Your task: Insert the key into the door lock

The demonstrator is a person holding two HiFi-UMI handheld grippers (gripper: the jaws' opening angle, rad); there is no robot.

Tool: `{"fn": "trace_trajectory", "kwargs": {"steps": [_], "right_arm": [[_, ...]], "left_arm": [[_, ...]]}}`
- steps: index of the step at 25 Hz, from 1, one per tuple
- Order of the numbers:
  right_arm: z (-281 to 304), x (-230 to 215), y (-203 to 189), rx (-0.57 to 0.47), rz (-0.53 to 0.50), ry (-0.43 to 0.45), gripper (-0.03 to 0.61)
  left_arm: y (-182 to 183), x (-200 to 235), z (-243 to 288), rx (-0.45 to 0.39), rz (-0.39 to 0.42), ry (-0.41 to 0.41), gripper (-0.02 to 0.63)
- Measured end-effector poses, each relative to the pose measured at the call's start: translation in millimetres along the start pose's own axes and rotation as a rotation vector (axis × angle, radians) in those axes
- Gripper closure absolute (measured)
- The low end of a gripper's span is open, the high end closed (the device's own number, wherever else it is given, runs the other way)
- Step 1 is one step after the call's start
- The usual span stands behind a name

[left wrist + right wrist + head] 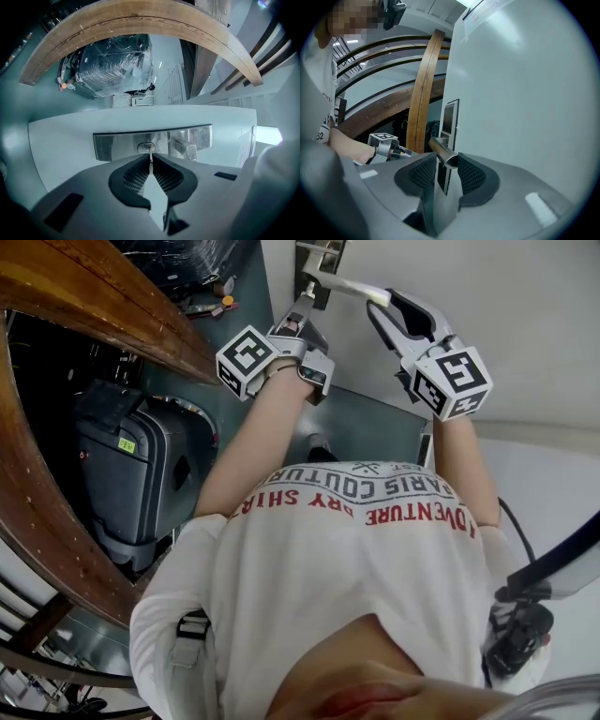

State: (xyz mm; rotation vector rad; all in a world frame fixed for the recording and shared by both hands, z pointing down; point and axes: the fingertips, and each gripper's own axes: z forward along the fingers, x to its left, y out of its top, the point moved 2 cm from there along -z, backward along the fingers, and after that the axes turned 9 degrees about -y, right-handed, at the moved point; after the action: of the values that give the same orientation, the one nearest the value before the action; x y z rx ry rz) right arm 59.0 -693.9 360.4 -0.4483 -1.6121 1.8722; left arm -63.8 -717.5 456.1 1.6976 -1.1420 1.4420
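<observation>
Thin, silver key [150,164]; tip in lock [141,147] (oval)

Print was found on the person's white shirt [356,563], upside down in the head view: dark letters "PARIS COUTUR…" and red letters "DRY SHIR…" and "…DVENTURE". In the right gripper view the shirt sleeve [319,136] carried a two-digit number ending in 2; the first digit could not be told. The green label [127,444] on the grey suitcase [131,493] was too small to read. The left marker cube [248,360] and the right marker cube [452,379] bore black-and-white square patterns without letters.
</observation>
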Motion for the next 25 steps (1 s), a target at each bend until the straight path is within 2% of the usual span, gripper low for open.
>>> {"fn": "trace_trajectory", "kwargs": {"steps": [15,17,20,22,25], "right_arm": [[-1.1,2.3,-3.7,0.003,-0.053,-0.017,0.44],[0.1,1.9,-3.7,0.005,-0.053,-0.023,0.44],[3.6,1.6,-6.3,0.028,-0.056,-0.036,0.44],[5.0,-1.3,-11.9,0.055,-0.055,-0.051,0.439],[-3.5,-9.8,-25.5,0.112,-0.031,-0.101,0.439]], "left_arm": [[3.5,5.9,16.4,-0.004,-0.043,-0.033,0.591],[4.8,5.0,17.9,0.001,-0.001,-0.041,0.591],[7.3,4.1,19.7,0.038,0.109,-0.052,0.579],[8.1,7.2,16.5,0.079,0.156,-0.04,0.53],[5.2,7.0,-4.8,0.176,0.273,0.007,0.518]]}}
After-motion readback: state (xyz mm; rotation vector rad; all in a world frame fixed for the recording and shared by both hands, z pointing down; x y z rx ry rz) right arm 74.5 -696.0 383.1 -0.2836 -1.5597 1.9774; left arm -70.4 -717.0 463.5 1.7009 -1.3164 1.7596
